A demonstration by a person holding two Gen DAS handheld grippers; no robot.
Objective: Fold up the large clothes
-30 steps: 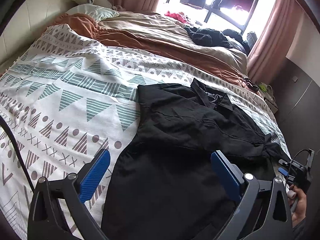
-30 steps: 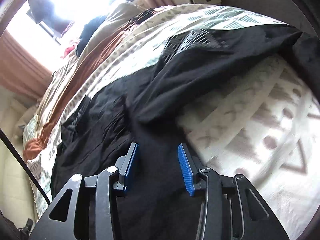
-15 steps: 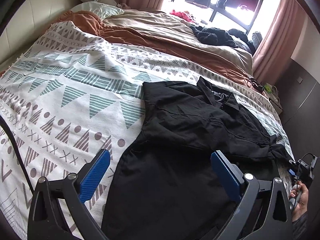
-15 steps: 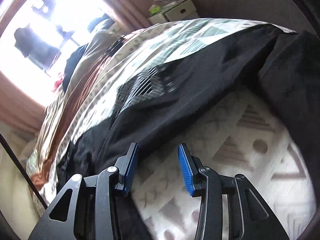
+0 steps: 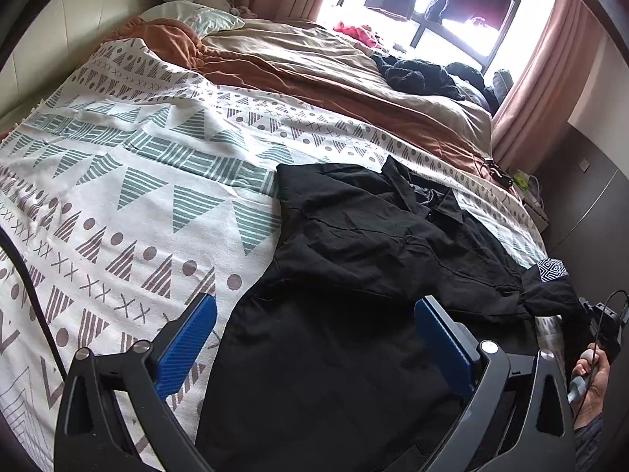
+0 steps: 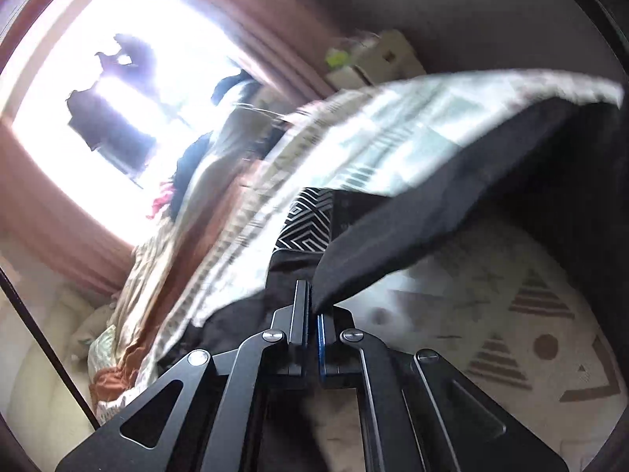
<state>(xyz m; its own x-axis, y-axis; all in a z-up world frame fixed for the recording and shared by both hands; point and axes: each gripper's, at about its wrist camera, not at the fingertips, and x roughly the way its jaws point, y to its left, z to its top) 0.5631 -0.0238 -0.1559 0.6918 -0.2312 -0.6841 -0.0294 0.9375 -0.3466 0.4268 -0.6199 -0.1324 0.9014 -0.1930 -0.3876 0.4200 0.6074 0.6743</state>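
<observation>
Black shirt (image 5: 354, 314) on patterned bedspread (image 5: 118, 196), sleeve pinched in right gripper (image 6: 312, 306)

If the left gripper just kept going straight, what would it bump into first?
Probably the black shirt lying on the bed: the open left gripper points right over it, though depth is hard to judge.

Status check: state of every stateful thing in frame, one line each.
left gripper: open, jaws wide, above the shirt's lower part
right gripper: shut on the shirt's sleeve
black shirt: spread on the bed, not yet folded
sleeve: pinched and lifted off the blanket
patterned blanket: spread on the bed under the shirt
curtains: drawn open
</observation>
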